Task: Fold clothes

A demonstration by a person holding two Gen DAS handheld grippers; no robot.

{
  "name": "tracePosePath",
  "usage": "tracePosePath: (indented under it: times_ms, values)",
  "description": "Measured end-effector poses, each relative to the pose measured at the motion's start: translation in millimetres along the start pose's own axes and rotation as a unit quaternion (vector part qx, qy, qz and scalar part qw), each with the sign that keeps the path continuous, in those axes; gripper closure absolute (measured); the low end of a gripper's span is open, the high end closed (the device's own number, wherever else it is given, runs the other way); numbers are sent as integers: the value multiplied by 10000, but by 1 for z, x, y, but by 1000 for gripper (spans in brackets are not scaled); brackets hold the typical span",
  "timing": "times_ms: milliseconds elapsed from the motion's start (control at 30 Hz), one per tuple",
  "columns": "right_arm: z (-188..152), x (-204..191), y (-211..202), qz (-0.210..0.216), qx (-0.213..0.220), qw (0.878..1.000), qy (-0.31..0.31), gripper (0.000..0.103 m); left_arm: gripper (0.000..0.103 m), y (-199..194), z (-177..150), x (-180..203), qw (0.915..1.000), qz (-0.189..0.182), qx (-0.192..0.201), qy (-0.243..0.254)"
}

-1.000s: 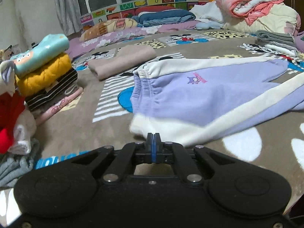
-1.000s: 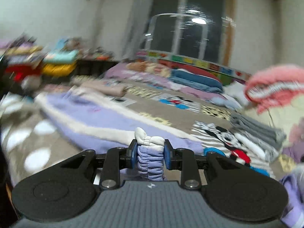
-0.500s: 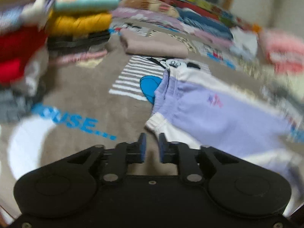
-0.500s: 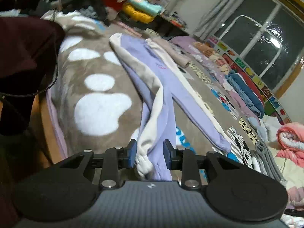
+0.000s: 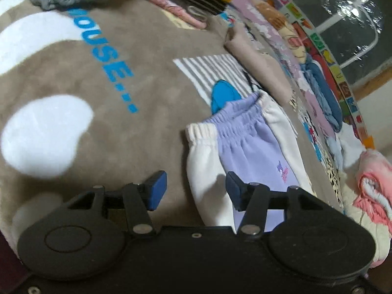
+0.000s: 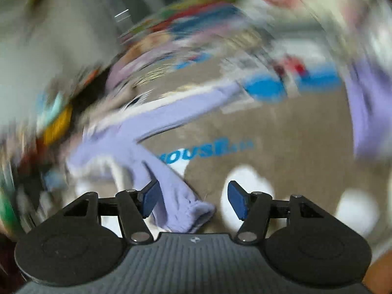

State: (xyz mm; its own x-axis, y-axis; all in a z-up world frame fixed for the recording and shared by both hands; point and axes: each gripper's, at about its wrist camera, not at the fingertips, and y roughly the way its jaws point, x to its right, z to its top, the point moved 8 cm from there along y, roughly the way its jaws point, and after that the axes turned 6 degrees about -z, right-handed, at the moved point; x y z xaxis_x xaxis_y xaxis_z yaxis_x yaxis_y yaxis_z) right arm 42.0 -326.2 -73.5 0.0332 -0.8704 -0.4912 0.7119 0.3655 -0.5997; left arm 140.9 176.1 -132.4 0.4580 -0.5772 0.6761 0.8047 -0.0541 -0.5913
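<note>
Folded beige garment (image 5: 262, 63) lies beyond lilac-and-cream fleece trousers (image 5: 247, 147) on brown patterned blanket (image 5: 137, 56). Left gripper (image 5: 193, 188) and right gripper (image 6: 192, 199) have just been opening; both stand apart, gripping nothing. Right view heavily blurred.

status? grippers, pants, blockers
Left gripper and right gripper open, jaws just opening. Lilac-and-white sweatpants released, flat on blanket; cuff loose between right jaws. No blockers visible.

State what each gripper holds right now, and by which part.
Nothing is held. Both grippers' jaws have just been opening: the left gripper stands open near the purple pants' waistband, and the right gripper is open around a pant cuff, pads clear.
</note>
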Motion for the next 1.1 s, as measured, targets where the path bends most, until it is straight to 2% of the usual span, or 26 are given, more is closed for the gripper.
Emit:
tracePosePath:
  times_ms: [100,200,267,333,367,400,433,567,733,767,833,933,1033,1100]
  values:
    - [-22,20,22,168,-348,9908,1300,40,51,-5,-1,-5,9997,-206,71,-86]
    - [-43,22,34,245,-413,9823,1809,40,51,-6,-4,-9,9987,-480,123,-122]
    - [-49,21,38,388,-281,9754,2152,41,52,-4,-6,-8,9984,-550,146,-26]
    - [-52,24,42,348,-140,9702,2395,59,53,-1,-6,-5,9982,-571,178,104]
    - [-54,26,44,323,-69,9673,2514,63,67,1,-7,-3,9980,-565,176,201]
    - [-54,27,47,329,-10,9649,2606,67,87,4,-7,-1,9978,-558,175,298]
    - [-56,26,49,382,44,9639,2633,74,97,7,-7,1,9975,-552,174,395]
    - [-56,6,50,461,253,9742,2193,79,101,13,-5,4,9965,-613,193,540]
    - [-1,-4,3,529,1409,9765,1542,83,101,-6,9,7,9941,-852,341,580]
    - [12,-7,-10,553,1639,9755,1361,86,101,-9,9,7,9939,-860,328,606]
    - [30,-7,-23,526,1817,9763,1052,87,101,-13,10,5,9939,-849,285,652]
    - [43,0,-10,35,1628,9848,598,87,101,-3,6,-2,9958,-621,79,670]
    - [39,17,30,-532,1124,9916,358,84,99,3,3,-6,9962,-476,-68,721]
    - [33,22,45,-848,991,9909,319,77,94,-1,6,-5,9957,-401,56,829]
